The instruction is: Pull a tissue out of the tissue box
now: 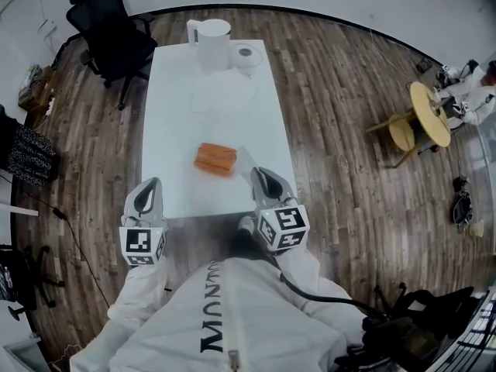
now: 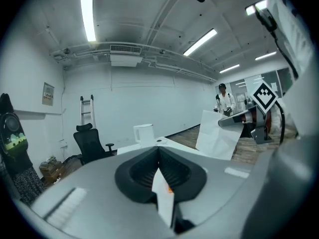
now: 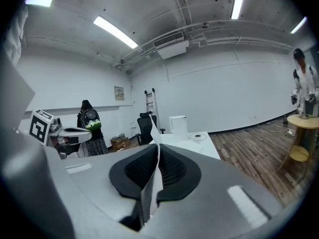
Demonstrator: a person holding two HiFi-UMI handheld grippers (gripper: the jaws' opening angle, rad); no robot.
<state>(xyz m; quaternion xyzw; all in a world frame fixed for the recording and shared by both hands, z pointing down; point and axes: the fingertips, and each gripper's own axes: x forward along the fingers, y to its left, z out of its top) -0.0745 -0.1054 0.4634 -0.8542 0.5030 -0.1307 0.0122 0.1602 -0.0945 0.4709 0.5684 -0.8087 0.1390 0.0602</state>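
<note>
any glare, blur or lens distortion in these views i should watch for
Left gripper view: the ceiling strip light blows out, yet the white tissue sheet in the right gripper reads sharp. Head view: fisheye bows the wood plank floor, and the bright white rectangular table nearly swallows that tissue. Right gripper view: dark rounded corners, near jaws slightly soft.

The left gripper (image 2: 159, 156) has its jaws together on a white strip (image 2: 163, 195); what this strip is cannot be told; an orange speck (image 2: 170, 187) beside it is too small to name. At the right gripper (image 3: 158, 151) the lower end of the tissue (image 3: 155, 163) goes out of sight inside the jaws. In the head view the opening of the tissue box (image 1: 215, 159) is too small to see; the person's sleeve (image 1: 139, 293) is cut off by the bottom edge.
</note>
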